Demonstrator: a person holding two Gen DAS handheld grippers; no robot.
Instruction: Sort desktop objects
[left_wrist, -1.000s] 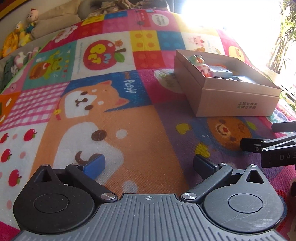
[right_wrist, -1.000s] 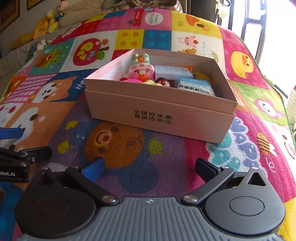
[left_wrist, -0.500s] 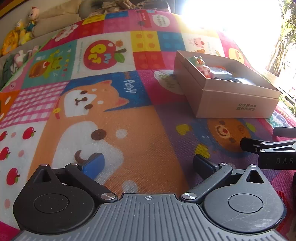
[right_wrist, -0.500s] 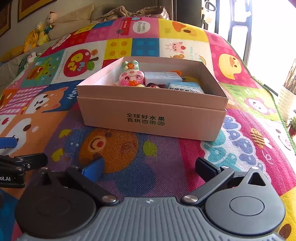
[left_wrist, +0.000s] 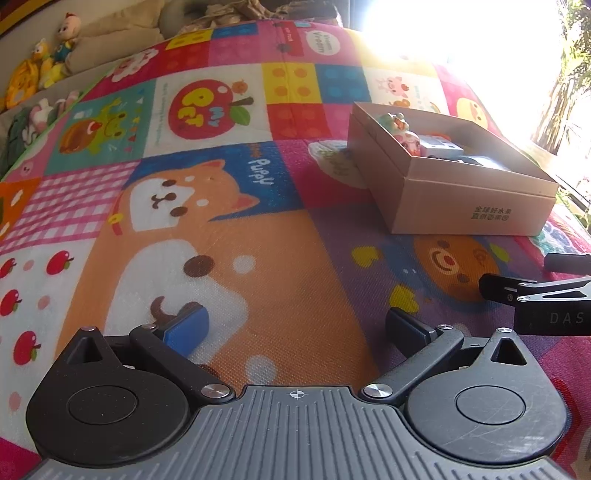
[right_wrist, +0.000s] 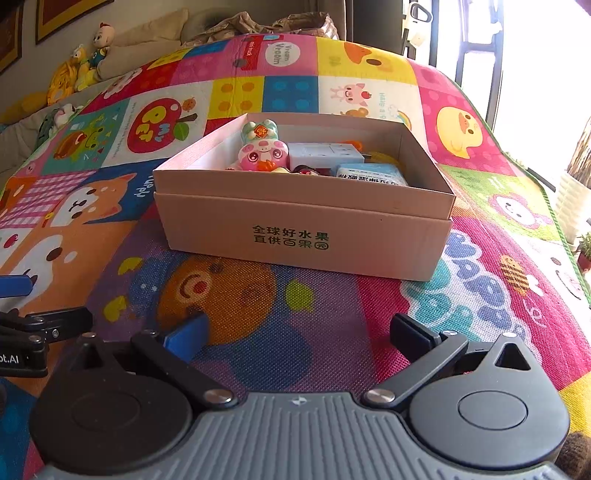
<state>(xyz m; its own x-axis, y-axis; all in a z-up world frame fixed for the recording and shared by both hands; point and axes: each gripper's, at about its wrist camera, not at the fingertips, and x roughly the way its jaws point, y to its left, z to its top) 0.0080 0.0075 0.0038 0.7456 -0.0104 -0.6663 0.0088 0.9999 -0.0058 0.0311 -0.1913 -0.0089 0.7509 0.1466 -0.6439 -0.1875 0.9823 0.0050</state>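
Observation:
An open tan cardboard box (right_wrist: 303, 225) sits on a colourful play mat (right_wrist: 258, 332). Inside it are a pink pig toy (right_wrist: 263, 152), a pale blue-grey small box (right_wrist: 325, 155), a light blue packet (right_wrist: 369, 173) and other small items partly hidden by the wall. In the left wrist view the box (left_wrist: 454, 206) is at the upper right. My right gripper (right_wrist: 299, 332) is open and empty, in front of the box. My left gripper (left_wrist: 295, 325) is open and empty, over the dog picture on the mat (left_wrist: 221, 277), left of the box.
Plush toys (right_wrist: 79, 70) and cushions lie along the back left edge of the mat. A bright window and railing (right_wrist: 480, 55) stand at the right. The right gripper's side shows in the left wrist view (left_wrist: 535, 295); the left gripper's side shows in the right wrist view (right_wrist: 33, 328).
Both grippers have drawn back from the box, so it looks smaller and farther. Both stay open and empty.

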